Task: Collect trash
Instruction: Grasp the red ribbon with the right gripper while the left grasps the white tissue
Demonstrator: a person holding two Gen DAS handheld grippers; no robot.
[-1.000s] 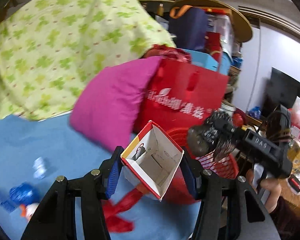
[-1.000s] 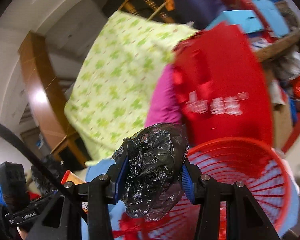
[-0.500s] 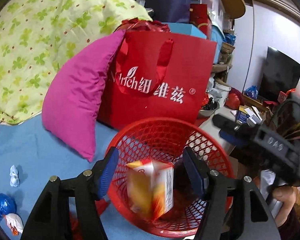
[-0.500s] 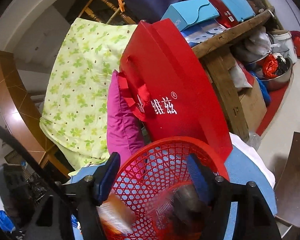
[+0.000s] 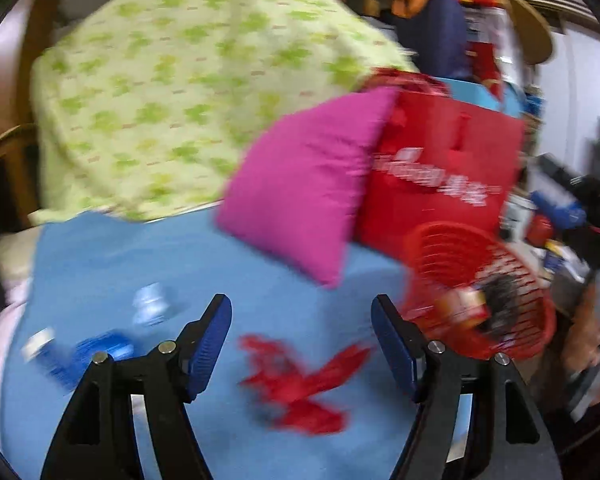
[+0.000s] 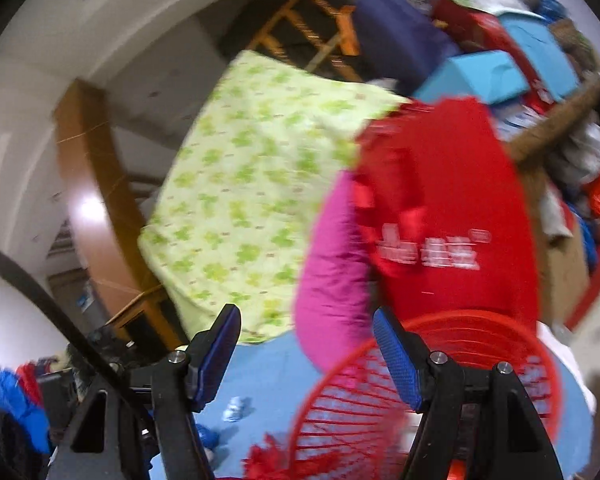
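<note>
While a carton and black bag lie in the red basket (image 5: 540, 320), both tongs, left gripper (image 5: 302, 350) and right gripper (image 6: 306, 356), gape empty; red scrap (image 5: 300, 384) at six o'clock and blue wrappers (image 5: 96, 354) at eight remain.

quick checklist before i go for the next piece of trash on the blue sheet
1. Left tool empty and open: ok.
2. Right tool empty and open: ok.
3. Carton and black bag inside the red basket: ok.
4. Trash left to pick: ok, a red wrapper lies straight ahead of the left tool, with a blue scrap and a pale scrap further left.
5. Sharp view of the red wrapper for aiming: not ok, the frame is motion-blurred.
6. Basket upright and stable: cannot tell.
</note>
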